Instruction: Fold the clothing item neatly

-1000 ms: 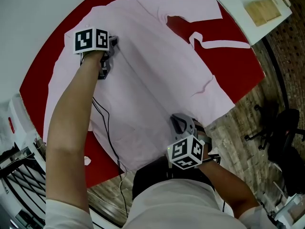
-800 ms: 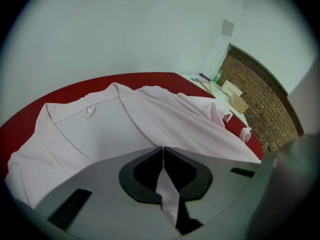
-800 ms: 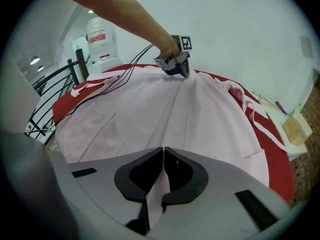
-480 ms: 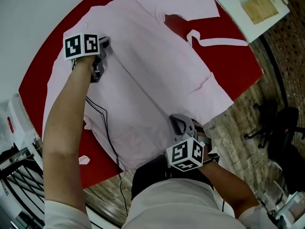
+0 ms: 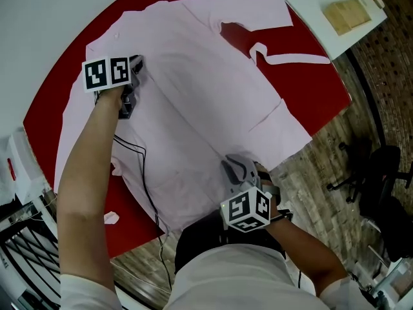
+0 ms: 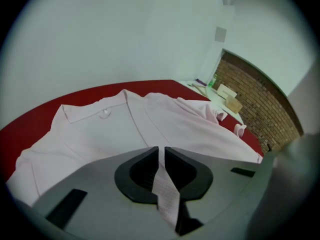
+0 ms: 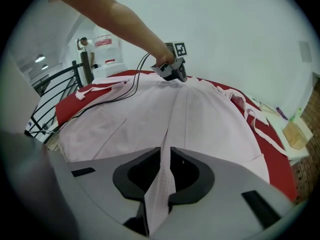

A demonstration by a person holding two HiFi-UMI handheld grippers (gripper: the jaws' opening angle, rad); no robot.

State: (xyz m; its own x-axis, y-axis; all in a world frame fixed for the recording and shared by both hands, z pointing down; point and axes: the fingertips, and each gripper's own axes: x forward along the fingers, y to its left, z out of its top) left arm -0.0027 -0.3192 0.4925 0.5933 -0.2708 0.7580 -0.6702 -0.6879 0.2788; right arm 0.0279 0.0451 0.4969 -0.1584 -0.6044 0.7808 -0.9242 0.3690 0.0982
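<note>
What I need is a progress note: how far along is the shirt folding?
Done: the shirt lies spread flat on the table. In hand: the left gripper and right gripper are each shut on a pinch of cloth, toward the collar end and at the hem; the right's jaws have just eased slightly. Left: every fold; none shows yet.

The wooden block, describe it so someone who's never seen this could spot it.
Find the red table under the pale pink shirt. Past its far right edge sits a white side table; the tan wooden block lies there, the only wood-coloured thing on it.
</note>
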